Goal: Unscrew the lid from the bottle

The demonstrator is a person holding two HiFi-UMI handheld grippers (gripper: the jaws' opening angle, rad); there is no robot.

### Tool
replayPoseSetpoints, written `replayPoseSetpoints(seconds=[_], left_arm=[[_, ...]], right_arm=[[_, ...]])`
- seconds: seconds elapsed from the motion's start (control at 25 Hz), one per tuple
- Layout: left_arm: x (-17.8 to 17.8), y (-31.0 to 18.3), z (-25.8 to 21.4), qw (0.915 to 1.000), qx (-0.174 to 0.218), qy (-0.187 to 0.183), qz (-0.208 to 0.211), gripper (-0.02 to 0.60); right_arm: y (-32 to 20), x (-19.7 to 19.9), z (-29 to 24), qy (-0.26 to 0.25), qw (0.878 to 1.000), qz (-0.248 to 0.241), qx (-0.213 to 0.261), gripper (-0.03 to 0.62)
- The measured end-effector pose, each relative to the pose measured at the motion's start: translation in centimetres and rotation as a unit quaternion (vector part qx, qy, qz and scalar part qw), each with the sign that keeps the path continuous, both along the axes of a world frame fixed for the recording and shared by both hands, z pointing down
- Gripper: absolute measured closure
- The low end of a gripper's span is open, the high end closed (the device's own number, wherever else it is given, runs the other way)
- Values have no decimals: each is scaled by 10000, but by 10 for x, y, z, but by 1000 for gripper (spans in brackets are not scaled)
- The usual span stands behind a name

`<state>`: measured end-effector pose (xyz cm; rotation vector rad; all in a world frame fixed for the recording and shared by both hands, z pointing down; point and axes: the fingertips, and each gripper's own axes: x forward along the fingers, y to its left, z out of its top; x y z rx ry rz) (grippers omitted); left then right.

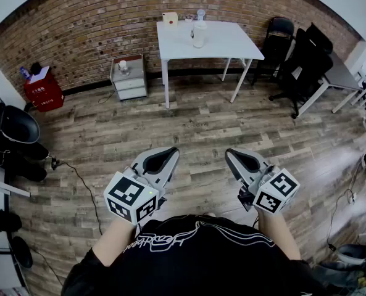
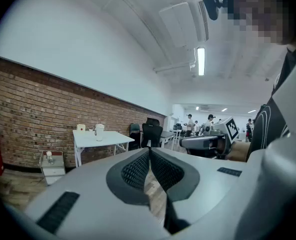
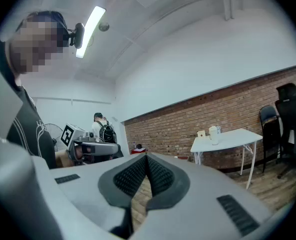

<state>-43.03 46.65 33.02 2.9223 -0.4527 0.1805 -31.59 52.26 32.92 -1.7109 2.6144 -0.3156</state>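
Holding left gripper (image 1: 171, 152) with jaws pressed together, gripping nothing. Holding right gripper (image 1: 229, 153) the same way, jaws together and empty. Pointing both roughly level over floor (image 1: 201, 128). Facing bottle (image 1: 199, 36), standing upright on table (image 1: 232, 42), well ahead of both jaw pairs.

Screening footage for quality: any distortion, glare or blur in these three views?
Head view: sharp, but fisheye bows the brick wall. Left gripper view: ceiling light glares slightly, dark corners. Right gripper view: strip light is blown out; white table stays crisp.
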Motion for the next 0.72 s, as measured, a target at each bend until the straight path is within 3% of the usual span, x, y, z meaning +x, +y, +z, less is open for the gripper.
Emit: replayPoseSetpoints(seconds=[0.32, 0.48, 0.72], left_arm=[[-23, -3, 6, 9998, -171, -14, -128, 545], [-17, -17, 18, 9989, -434, -3, -197, 545], [2, -51, 40, 9979, -391, -282, -438, 541]], right_arm=[[6, -14, 0, 70, 9999, 4, -89, 600], [3, 1, 6, 21, 9997, 191, -166, 599], [-23, 30, 26, -8, 9993, 167, -324, 572]])
